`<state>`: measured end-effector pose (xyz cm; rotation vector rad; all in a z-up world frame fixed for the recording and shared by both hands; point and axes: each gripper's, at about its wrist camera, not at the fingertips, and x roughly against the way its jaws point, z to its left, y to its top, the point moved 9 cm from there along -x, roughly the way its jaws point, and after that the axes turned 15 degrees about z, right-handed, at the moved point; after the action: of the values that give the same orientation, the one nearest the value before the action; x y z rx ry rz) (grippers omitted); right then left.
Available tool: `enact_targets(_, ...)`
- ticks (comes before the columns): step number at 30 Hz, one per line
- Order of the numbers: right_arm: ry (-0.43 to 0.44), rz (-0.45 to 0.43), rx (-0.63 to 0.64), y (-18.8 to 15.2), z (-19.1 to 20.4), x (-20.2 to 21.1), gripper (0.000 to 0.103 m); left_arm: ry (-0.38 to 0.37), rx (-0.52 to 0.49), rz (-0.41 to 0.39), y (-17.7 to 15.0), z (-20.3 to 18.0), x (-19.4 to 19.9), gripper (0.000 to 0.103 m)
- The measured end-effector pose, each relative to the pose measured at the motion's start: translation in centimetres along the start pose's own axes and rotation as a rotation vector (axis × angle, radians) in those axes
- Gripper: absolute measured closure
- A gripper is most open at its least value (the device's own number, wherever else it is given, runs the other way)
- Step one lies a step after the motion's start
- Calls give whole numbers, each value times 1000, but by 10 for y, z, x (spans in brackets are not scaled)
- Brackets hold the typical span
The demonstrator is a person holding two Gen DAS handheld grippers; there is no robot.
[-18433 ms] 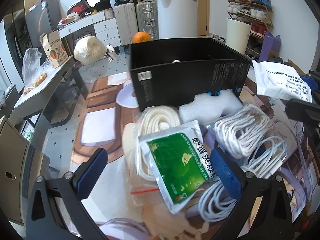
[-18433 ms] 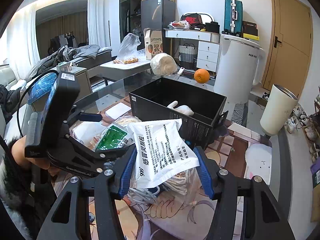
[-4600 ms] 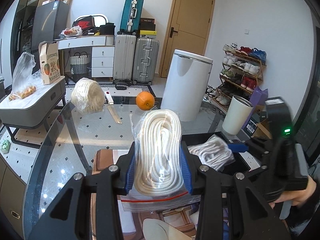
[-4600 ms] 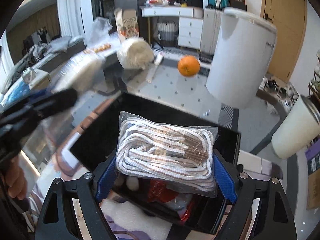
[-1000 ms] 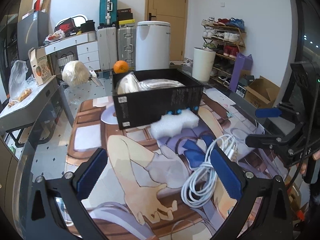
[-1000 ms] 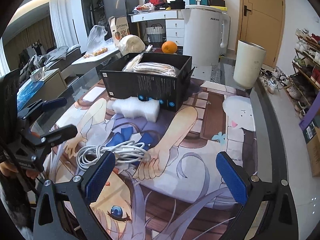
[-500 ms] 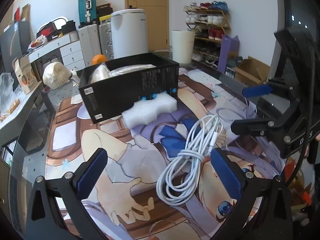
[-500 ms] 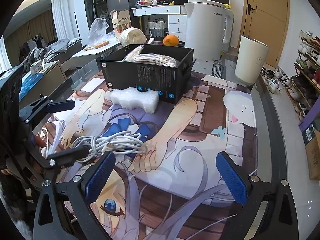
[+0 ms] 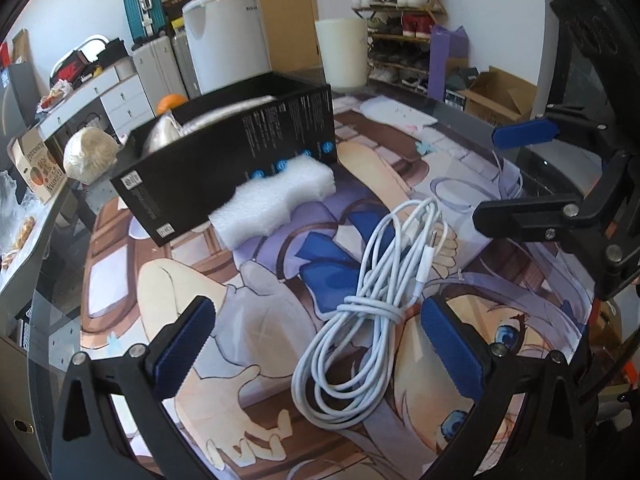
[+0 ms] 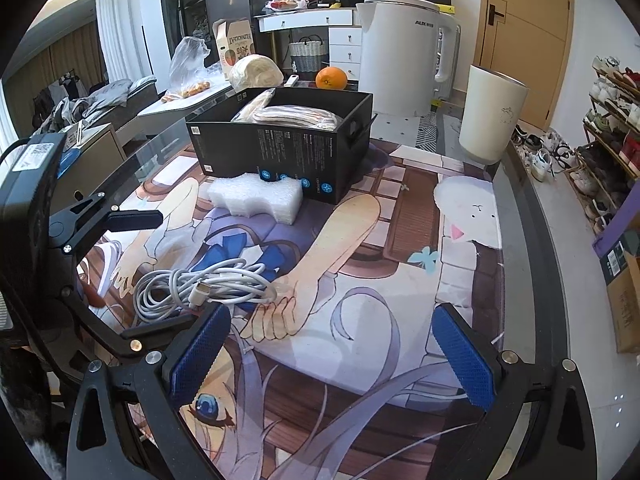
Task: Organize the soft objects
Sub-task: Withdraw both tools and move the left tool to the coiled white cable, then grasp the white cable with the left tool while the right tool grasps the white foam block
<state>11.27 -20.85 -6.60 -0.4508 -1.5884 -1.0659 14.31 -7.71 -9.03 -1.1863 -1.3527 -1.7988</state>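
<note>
Landmark: black box (image 10: 280,148), standing on the printed mat (image 10: 360,300) that covers the glass surface (image 10: 532,280).

Inside the box: bagged soft bundles (image 10: 296,116), piled up to about the rim. In the left wrist view only a pale bagged end (image 9: 160,140) shows above the box wall (image 9: 240,152).

White foam block (image 10: 256,196) lies on the mat against the box's front face, touching or just beside it. Same block in the left view (image 9: 276,196), along the lower edge of the box.

White coiled cable (image 9: 360,312) lies loose on the mat, on the near side of the foam block from the box, apart from both. In the right view (image 10: 200,284) a connector end sticks out of the coil.

Left gripper (image 9: 316,344): fingers spread wide, nothing between them that they touch; the cable coil lies on the mat in the gap, nearer the right-hand pad (image 9: 452,348).

Right gripper (image 10: 328,356): fingers spread wide, empty, over bare mat. The cable lies beside its left pad (image 10: 200,352).

Behind the box: an orange (image 10: 331,78) and a white wrapped bundle (image 10: 256,72) on the surface.
</note>
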Motion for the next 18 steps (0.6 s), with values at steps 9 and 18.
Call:
enact_targets(9, 3, 3, -5, 0, -1, -1, 1, -93, 13, -1, -1, -1, 0, 38)
enact_targets(18, 7, 7, -11, -1, -2, -3, 1, -106, 4, -22, -2, 0, 5, 69)
